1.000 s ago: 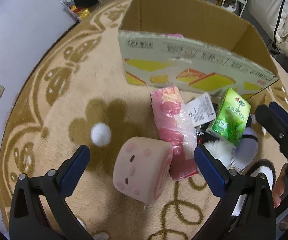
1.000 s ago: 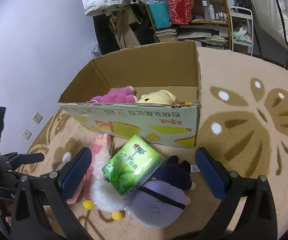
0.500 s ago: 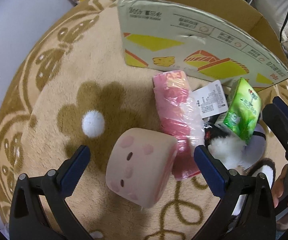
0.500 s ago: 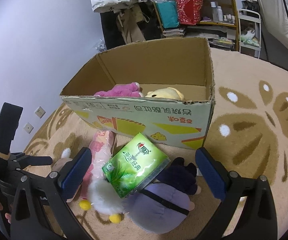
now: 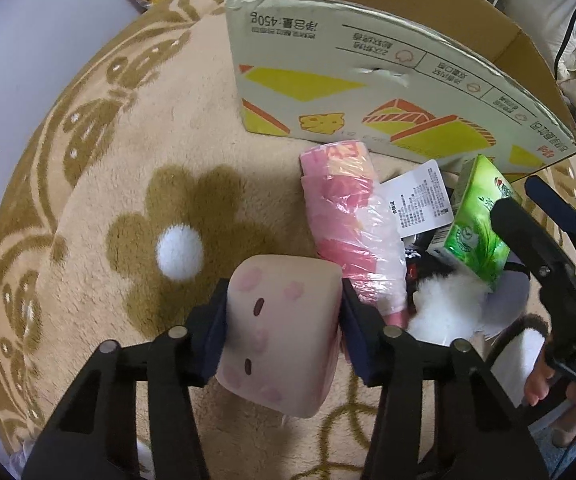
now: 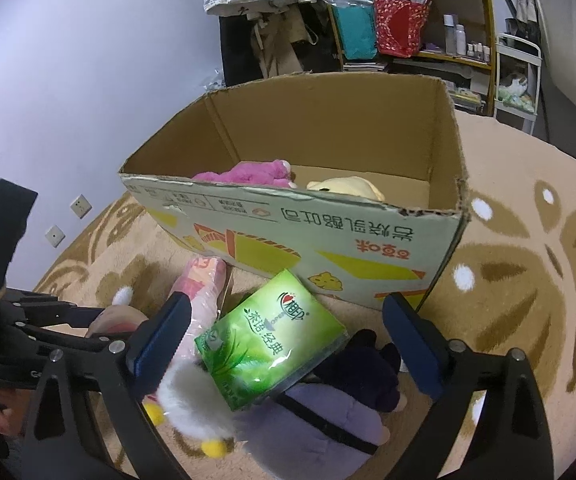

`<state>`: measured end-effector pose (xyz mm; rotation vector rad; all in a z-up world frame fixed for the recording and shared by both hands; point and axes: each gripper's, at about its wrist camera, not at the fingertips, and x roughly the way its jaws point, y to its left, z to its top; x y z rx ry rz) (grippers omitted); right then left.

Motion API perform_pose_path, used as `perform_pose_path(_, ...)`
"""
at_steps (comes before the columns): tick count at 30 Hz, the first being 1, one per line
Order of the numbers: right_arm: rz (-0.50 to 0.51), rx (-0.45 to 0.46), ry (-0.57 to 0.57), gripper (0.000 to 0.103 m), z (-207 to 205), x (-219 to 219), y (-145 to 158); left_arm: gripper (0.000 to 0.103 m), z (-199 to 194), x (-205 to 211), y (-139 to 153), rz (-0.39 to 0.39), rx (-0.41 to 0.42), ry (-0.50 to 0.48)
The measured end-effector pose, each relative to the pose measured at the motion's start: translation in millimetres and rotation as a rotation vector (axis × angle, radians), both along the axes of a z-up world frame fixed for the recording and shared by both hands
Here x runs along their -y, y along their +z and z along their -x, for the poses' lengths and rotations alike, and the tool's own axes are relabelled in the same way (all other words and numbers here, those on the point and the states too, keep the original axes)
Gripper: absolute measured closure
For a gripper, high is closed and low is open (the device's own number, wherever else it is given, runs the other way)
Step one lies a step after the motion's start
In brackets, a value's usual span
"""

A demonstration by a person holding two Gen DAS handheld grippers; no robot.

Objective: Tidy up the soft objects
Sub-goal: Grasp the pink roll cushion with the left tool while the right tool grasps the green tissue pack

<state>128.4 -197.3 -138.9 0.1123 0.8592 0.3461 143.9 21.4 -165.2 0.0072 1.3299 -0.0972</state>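
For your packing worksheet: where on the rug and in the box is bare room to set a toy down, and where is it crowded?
Bare: the rug left of the pink roll plush; the rug right of the cardboard box; the box floor beside the yellow plush. Crowded: before the box, around the green tissue pack and purple plush.

Bare rug left of the left jaws: open passage. Right of them a pink wrapped roll lies close. Ahead, the cardboard box wall blocks; its top is open.
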Motion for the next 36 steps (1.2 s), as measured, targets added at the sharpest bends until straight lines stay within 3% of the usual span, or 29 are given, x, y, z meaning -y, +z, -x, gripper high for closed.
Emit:
perform_pose_path(9, 0.105, -0.047, 0.055, 0.002, -3.3, -21.4, -19.9, 0.062, 4.2, 4.5, 15.3, -0.017, 0.051, -0.023)
perform_pose_path(16, 0.135, -0.051, 0.047, 0.002, -3.9, -24.3, -18.8, 0.063, 2.9, 1.3, 20.6, -0.025, 0.071, -0.015)
perform_pose_path(22, 0.193, -0.062, 0.058, 0.002, -2.3, -30.9, -26.6, 0.072, 14.0, 7.5, 33.2, -0.075, 0.127, -0.017)
perform_pose_path(23, 0.202, -0.061, 0.057, 0.007, -0.9, -31.2, -28.1, 0.072, 14.6, 6.5, 35.2, -0.077, 0.134, -0.013)
perform_pose_path(30, 0.122, -0.05, -0.004, 0.009, 2.3, -10.8, -18.3, 0.072, 19.5, 3.4, 48.9, -0.066, 0.19, -0.004)
perform_pose_path(36, 0.118, -0.011, -0.034, 0.009, 9.7, -5.3, -8.1, 0.077, 17.0, 3.7, 53.4, -0.078, 0.242, -0.006)
